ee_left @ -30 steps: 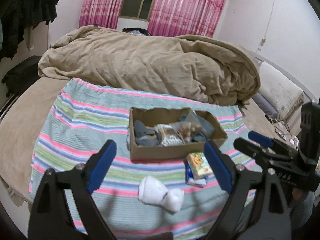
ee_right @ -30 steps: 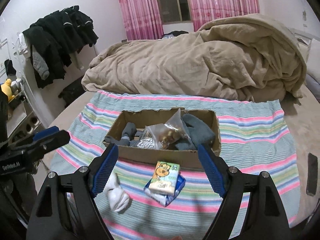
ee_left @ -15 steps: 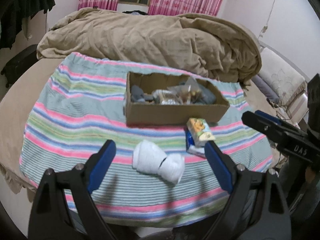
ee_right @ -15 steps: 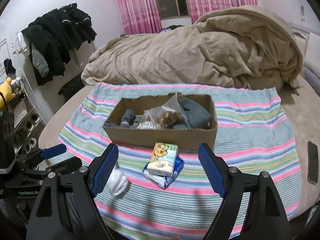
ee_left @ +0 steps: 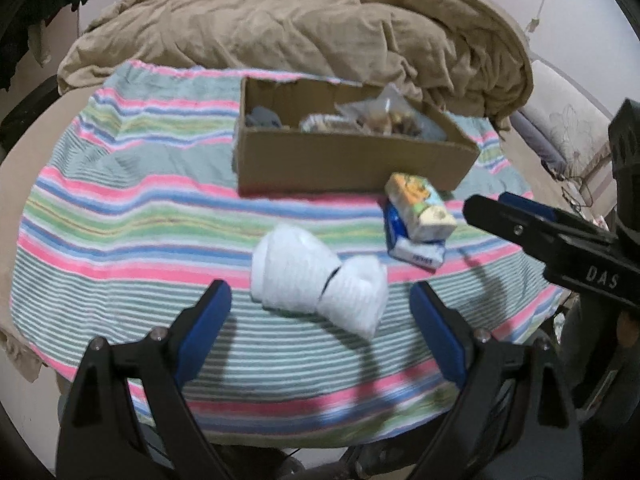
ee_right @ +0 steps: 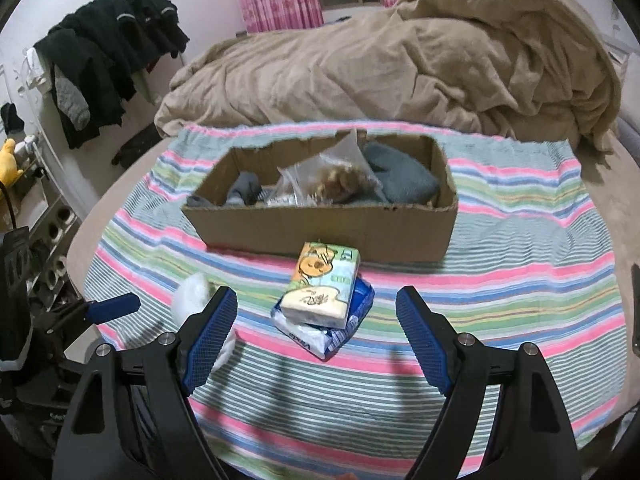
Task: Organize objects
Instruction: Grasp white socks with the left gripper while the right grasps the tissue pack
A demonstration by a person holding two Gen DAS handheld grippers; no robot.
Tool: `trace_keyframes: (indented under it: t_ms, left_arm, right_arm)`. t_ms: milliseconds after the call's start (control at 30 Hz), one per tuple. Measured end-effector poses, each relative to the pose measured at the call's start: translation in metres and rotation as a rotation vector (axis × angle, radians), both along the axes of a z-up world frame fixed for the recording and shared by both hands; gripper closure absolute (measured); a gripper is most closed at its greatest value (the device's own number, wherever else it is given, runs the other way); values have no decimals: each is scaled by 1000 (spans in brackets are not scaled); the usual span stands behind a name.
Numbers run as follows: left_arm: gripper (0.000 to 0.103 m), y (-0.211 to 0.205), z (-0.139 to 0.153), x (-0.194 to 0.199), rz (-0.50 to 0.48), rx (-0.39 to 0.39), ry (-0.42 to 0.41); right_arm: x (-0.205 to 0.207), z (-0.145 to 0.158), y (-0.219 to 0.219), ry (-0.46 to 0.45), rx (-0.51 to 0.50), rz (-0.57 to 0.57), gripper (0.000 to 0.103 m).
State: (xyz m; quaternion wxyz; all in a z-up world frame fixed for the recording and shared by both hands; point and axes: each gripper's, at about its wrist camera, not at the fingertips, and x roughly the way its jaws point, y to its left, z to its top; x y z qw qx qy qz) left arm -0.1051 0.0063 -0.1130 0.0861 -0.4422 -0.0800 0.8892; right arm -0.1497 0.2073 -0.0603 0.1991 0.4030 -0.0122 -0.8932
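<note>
Socks (ee_left: 316,276), white and rolled up, on the striped blanket (ee_left: 120,216), just ahead of the left tongs (ee_left: 320,328). Tongs wide, holding nothing. Soft and light, likely squashy, so best pinched across the fat middle. Two tissue packs (ee_right: 324,300) stacked just beside the socks, the cartoon one on top of the blue one, right ahead of the right tongs (ee_right: 316,336), also wide and holding nothing. Packs light and soft too, with a shiny wrap that may slip; best squeezed on the long sides, and the top one could slide off. Cardboard box (ee_right: 320,228) behind, already holding grey socks and a clear bag
</note>
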Motion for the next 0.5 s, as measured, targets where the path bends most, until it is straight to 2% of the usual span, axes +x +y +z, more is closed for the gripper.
trace_keyframes:
  t_ms: [233,400,500]
  left_arm:
    - [11,2,-19,-12,-12,-11,-26]
    - [11,7,-28,-20,-30,-17,-33]
    - [13,9,-36,-24,-37,-11,-42]
  right_arm:
    - [-16,-26,-7,-59,11,9,20]
    - [-26,-39,-12,-81,13,14,27]
    - [-32,-46,-15,-97,19,15,40]
